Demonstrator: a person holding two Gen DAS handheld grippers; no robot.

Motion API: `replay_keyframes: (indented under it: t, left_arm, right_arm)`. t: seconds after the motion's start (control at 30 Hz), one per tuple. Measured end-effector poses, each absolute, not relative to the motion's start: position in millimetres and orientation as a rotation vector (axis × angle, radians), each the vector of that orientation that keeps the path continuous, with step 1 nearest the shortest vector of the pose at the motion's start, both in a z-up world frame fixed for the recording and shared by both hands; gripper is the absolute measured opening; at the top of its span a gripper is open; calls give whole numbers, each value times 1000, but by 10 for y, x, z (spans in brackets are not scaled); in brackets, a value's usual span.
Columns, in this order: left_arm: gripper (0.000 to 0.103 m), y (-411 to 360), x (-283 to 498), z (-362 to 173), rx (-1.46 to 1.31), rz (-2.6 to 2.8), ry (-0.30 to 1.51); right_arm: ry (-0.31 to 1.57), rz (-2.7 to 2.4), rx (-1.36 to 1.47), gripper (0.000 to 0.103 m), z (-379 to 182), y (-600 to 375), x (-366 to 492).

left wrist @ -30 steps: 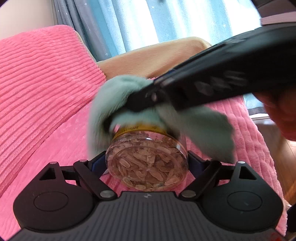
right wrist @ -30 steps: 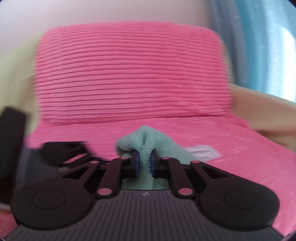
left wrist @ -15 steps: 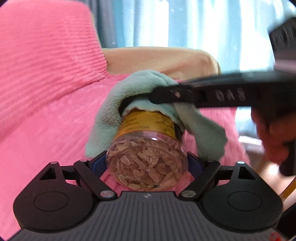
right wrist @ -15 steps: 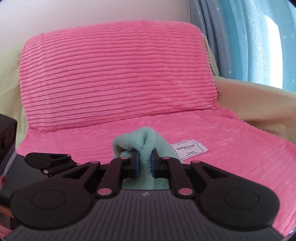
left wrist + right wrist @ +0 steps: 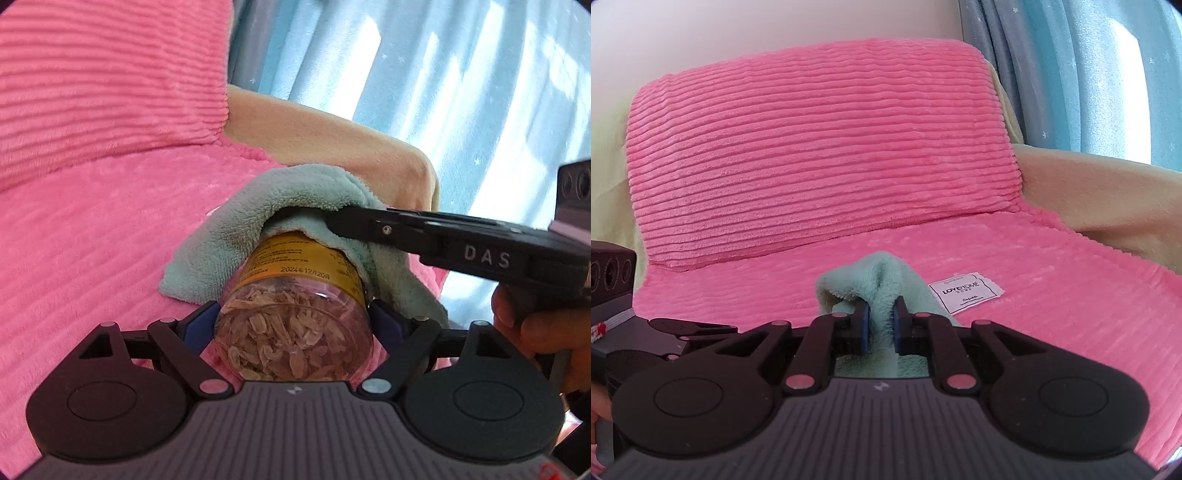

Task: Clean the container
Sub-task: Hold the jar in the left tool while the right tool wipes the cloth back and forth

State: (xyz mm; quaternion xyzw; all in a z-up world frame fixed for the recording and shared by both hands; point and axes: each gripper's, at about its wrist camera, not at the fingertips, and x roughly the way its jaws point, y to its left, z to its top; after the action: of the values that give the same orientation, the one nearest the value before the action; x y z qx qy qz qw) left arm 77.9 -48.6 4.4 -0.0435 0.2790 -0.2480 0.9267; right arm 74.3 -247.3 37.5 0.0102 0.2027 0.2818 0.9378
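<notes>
Left tongs (image 5: 295, 325) pinching a clear plastic jar (image 5: 295, 332) by its lower body, blue pads on both sides, jar lying tipped away from the camera. Jar holds pale dried flakes; yellow label band (image 5: 295, 266) with printed date above the clear part. Jar is held above the pink ribbed blanket (image 5: 92, 240) covering the sofa seat, toward the seat's right edge near the beige armrest (image 5: 332, 147).

Right tongs (image 5: 881, 325) pressed together on a fold of mint-green fleece cloth (image 5: 879, 284). In the left wrist view the cloth (image 5: 288, 199) drapes over the jar's far end, top hidden under it; right tongs (image 5: 332, 221) come in from the right, black body marked "DAS", resting on the cloth over the jar. A hand (image 5: 546, 332) grips that handle at the right edge.

White fabric tag (image 5: 966, 291) reading "LOVEHOME" lies on the blanket just right of the cloth. Pink back cushion (image 5: 820, 147) behind; blue curtain (image 5: 1108, 74) at right.
</notes>
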Motion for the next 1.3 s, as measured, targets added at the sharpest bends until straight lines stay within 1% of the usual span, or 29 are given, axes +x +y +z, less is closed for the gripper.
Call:
replay_keyframes:
  t: [0.03,0.2,0.23,0.33,0.43,0.6,0.93,1.13,1.3]
  left_arm:
    - [86,-529,780,61,-44,-503,563]
    - [86,-978,533,65,352,-448,466]
    - [86,-1030,507,56,393,-441,452]
    - [86,-1087,542,57,405,-442,445]
    - [87,-1095,592,63,393,-445,446]
    - [87,-1169,694,82,387,-439,449]
    - [87,-1042,652,102,383,-435,451]
    - [88,-836,610,160,248,-441,501]
    - [88,-502,850,200,-54,-478,540]
  right_arm:
    - [414,575,23,10,376,-2475,744]
    - [401,571,-13,10,368,-2472,714]
    - [396,573,-29,10,367,-2458,701]
    - [384,594,-67,11,367,-2421,656]
    - [382,663,-71,11,374,-2399,604]
    - [384,633,-61,10,362,-2421,653]
    - [388,574,-40,10,340,-2465,752]
    - [391,577,-36,10,346,-2438,733]
    - [407,578,-1,10,348,-2502,751]
